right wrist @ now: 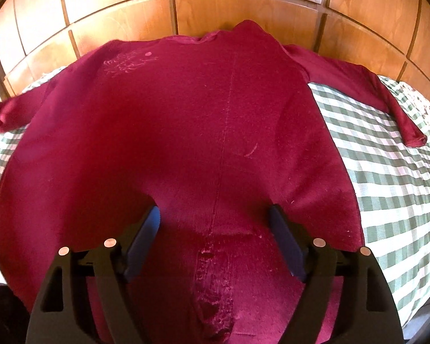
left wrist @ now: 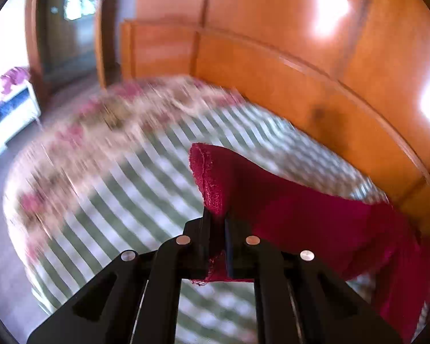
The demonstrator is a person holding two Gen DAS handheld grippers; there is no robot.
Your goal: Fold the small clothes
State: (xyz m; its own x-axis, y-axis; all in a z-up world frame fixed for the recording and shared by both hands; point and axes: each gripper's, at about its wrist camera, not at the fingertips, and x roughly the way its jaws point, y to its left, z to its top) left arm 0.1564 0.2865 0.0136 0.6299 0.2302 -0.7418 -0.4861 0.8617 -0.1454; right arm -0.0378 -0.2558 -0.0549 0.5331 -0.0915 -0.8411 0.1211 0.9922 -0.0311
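Sleeve cuff [left wrist: 212, 183] clamped in left gripper [left wrist: 215, 215], shirt body [right wrist: 186, 129] lies to its right; right gripper [right wrist: 215, 223] released, directly over hem.

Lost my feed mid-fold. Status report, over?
Left gripper shut on the sleeve cuff, lifted off the checked bedspread. Right gripper open, empty, over the red garment spread flat. Nothing in the way.
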